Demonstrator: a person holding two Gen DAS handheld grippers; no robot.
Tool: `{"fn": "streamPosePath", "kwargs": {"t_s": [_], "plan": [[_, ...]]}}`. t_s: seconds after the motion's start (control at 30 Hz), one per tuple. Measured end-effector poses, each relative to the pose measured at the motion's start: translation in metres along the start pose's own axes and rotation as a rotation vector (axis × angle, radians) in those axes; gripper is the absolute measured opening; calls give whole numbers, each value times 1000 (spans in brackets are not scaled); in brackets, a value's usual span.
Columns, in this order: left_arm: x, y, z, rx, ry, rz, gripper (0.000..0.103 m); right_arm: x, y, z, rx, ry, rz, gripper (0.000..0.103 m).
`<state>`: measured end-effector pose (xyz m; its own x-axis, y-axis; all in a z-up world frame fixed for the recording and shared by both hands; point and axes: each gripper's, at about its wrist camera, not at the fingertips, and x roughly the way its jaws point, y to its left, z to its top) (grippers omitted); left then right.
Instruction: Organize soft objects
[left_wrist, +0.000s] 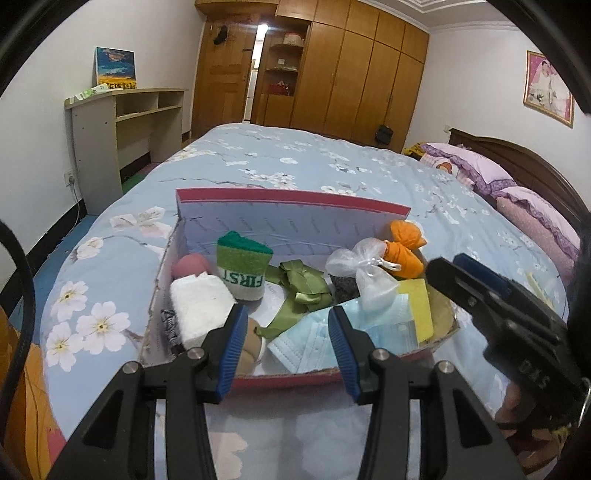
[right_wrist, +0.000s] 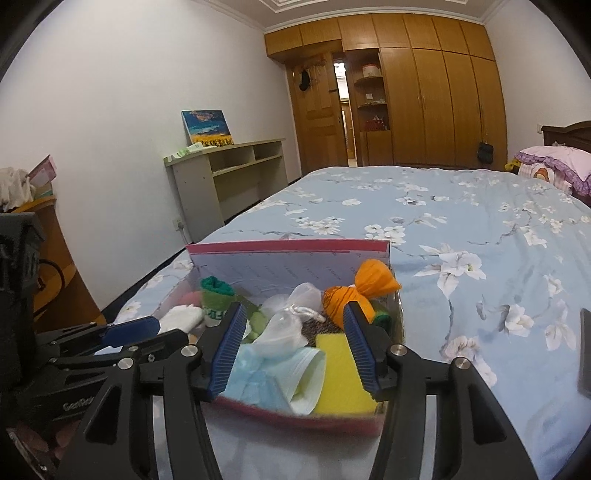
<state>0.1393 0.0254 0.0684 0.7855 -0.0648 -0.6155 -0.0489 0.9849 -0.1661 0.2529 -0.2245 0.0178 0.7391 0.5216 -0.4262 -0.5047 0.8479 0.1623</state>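
A red-rimmed cardboard box (left_wrist: 295, 201) with its lid up sits on the bed. It holds a white folded cloth (left_wrist: 201, 308), a green "FIRST" sock (left_wrist: 242, 267), a green ribbon (left_wrist: 303, 291), a white mesh pouch (left_wrist: 364, 275), an orange bundle (left_wrist: 404, 249), blue face masks (left_wrist: 332, 341) and a yellow sponge (left_wrist: 421, 306). My left gripper (left_wrist: 288, 350) is open and empty at the box's near rim. My right gripper (right_wrist: 291, 347) is open and empty over the near right part of the box (right_wrist: 288, 247), above the masks (right_wrist: 258, 380) and sponge (right_wrist: 340, 373).
The bed (left_wrist: 295, 158) has a blue flowered cover. Pink pillows (left_wrist: 476, 170) lie at the headboard on the right. A desk (left_wrist: 129, 122) with a painting stands by the left wall. Wooden wardrobes (left_wrist: 362, 74) fill the far wall.
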Motion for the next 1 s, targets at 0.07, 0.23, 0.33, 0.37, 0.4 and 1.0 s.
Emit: {"fn": "streamPosePath", "kwargs": {"t_s": [0.07,0.23,0.33,0.37,0.4,1.0], "plan": [[-5,2,-3,-6,-7,8,48,-6,2,-3,6,3,2,56],[-17,8,-10,-19,-17,20,48,-19,9,-16,16,22,-3,56],[-22,9,-14,-15,-22,29,48,-24,13,-25,22,36,-4,56],[-24,9,-16,-13,-23,33,48,-25,14,-27,25,41,-6,56],[-25,9,-19,-11,-24,38,48,-26,16,-31,29,46,-7,56],[-15,5,-51,8,-36,108,48,-28,26,-61,18,32,-177,56]]}}
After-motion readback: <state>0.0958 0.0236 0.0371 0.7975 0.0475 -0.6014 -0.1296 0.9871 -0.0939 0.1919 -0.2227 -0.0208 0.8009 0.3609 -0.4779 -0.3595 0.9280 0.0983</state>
